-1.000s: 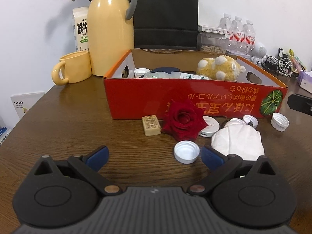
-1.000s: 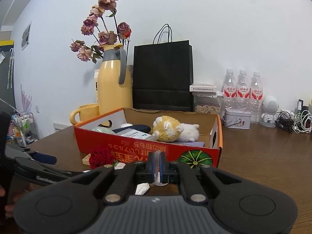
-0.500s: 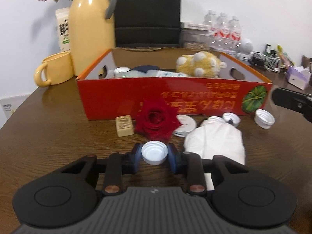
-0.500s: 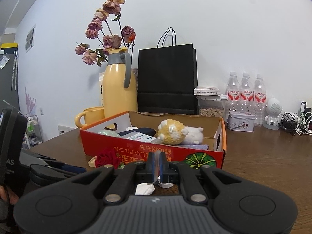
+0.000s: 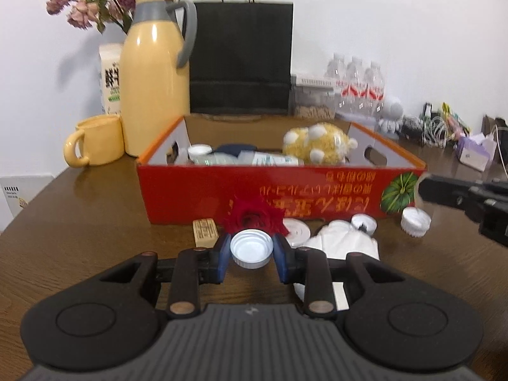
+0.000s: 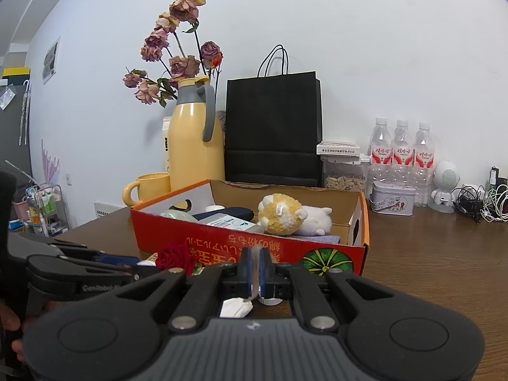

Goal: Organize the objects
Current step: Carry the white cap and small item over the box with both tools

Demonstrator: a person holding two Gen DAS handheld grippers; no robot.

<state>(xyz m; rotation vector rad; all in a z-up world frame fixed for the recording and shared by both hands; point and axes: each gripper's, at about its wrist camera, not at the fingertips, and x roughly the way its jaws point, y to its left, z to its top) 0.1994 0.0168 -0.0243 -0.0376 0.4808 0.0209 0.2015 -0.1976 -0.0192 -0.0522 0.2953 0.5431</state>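
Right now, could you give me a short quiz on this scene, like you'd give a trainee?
1. True or false: the left gripper holds a white cap between its fingers.
2. What lies directly behind the cap, in front of the red box? A) mug B) red rose C) bottle
3. Fill in: the yellow plush toy lies ___ the box.

Key:
1. True; both fingers press its sides.
2. B, the red rose.
3. Inside.
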